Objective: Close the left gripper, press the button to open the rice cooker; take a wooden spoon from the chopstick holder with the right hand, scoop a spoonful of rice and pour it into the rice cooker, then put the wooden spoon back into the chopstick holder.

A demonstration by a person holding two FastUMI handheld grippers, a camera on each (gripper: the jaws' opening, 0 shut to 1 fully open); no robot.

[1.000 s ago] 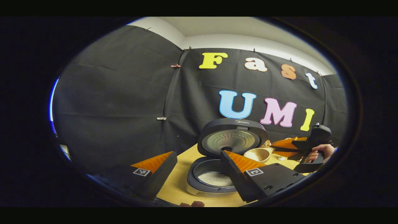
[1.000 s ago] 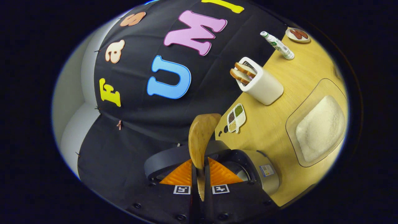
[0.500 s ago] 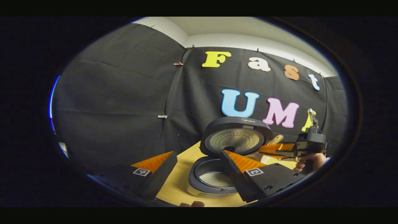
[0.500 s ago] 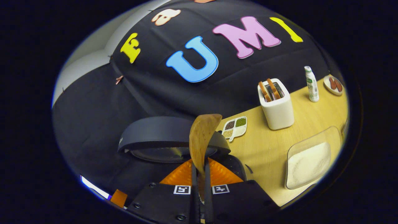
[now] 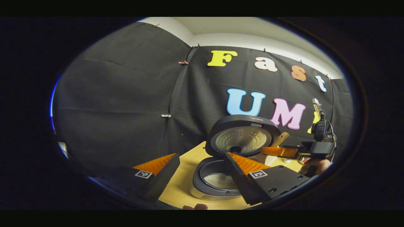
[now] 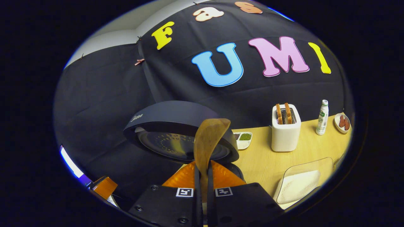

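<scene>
The right gripper [image 6: 202, 171] is clamped on the spoon [image 6: 206, 142], whose bowl stands up just in front of the cooker's [image 5: 217, 183] raised lid [image 6: 176, 132]. In the left gripper view the cooker is open, white rice low in its pot [image 5: 221, 180], rim bare all round. The left gripper [image 5: 199, 164] hangs with fingers spread wide, holding nothing. Across the table [image 6: 262, 160], the toaster [image 6: 285, 130], bottle [image 6: 322, 117] and rice tray [image 6: 303, 183] sit well apart. Whether the spoon carries rice is hard to tell.
</scene>
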